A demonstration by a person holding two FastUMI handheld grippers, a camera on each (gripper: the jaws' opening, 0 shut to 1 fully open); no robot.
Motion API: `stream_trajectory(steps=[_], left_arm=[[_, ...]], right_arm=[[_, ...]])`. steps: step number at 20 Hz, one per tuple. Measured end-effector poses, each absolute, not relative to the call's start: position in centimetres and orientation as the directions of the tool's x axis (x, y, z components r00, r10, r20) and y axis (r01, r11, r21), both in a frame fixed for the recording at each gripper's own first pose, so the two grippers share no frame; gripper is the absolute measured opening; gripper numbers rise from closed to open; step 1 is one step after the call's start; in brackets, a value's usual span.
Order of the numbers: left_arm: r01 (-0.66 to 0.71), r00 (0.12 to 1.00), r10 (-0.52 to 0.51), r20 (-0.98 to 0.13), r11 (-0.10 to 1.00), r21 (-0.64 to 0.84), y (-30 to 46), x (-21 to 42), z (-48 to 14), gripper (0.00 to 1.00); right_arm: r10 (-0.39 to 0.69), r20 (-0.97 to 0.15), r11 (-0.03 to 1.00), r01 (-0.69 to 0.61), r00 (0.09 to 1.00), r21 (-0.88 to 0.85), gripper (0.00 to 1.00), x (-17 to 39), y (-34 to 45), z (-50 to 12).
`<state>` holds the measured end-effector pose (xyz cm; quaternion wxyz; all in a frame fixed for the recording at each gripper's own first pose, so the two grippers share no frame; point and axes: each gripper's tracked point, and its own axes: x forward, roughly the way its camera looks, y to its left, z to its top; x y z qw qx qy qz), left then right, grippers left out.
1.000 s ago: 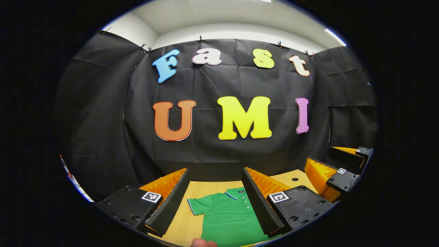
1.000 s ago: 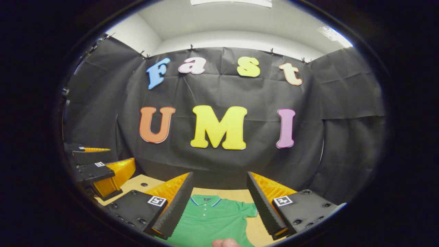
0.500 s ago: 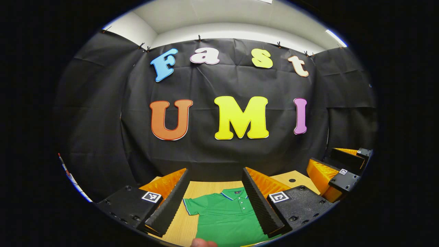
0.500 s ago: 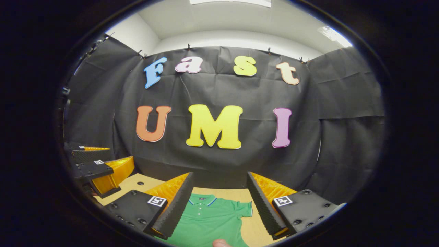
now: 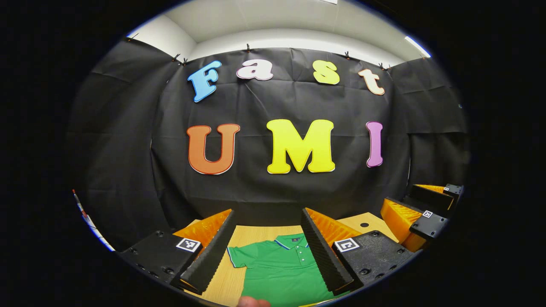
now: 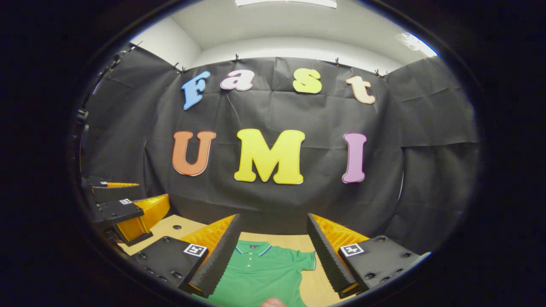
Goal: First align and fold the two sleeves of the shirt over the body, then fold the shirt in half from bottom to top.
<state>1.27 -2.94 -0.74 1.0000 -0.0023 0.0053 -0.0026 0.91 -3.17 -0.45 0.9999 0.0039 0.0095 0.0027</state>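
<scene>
Little had shifted since a moment before, we held the left gripper (image 5: 266, 249) and right gripper (image 6: 271, 249) wide apart (nothing gripped) above the green shirt (image 5: 281, 268), flat on the table (image 5: 256, 232).

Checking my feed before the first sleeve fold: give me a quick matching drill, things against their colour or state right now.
Things:
1. shirt
2. table
3. left gripper
4. collar trim

States:
a. light wood
b. open, above the shirt
c. green, lying flat, sleeves spread
d. blue and white edging

Pairs: 1-c, 2-a, 3-b, 4-d. The right gripper is open too.
</scene>
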Motion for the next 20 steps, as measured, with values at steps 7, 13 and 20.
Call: stream_trajectory(steps=[7,13,20], left_arm=[[0.008,1.000,-0.008,-0.027,1.000,-0.018,-4.3,2.3,-1.5,0.98],[0.041,0.997,-0.042,-0.062,0.999,-0.020,-7.5,3.2,-3.2,0.98],[0.005,0.994,-0.004,-0.111,1.000,0.011,-7.5,4.7,-4.0,0.98]], right_arm=[[0.058,-0.066,0.998,-0.058,0.996,0.001,0.96,2.8,-4.3,-2.0],[0.043,-0.175,0.999,-0.046,0.984,-0.015,0.96,6.5,-8.9,-7.0],[0.045,-0.349,0.999,-0.048,0.936,0.000,0.97,13.6,-13.6,-16.1]])
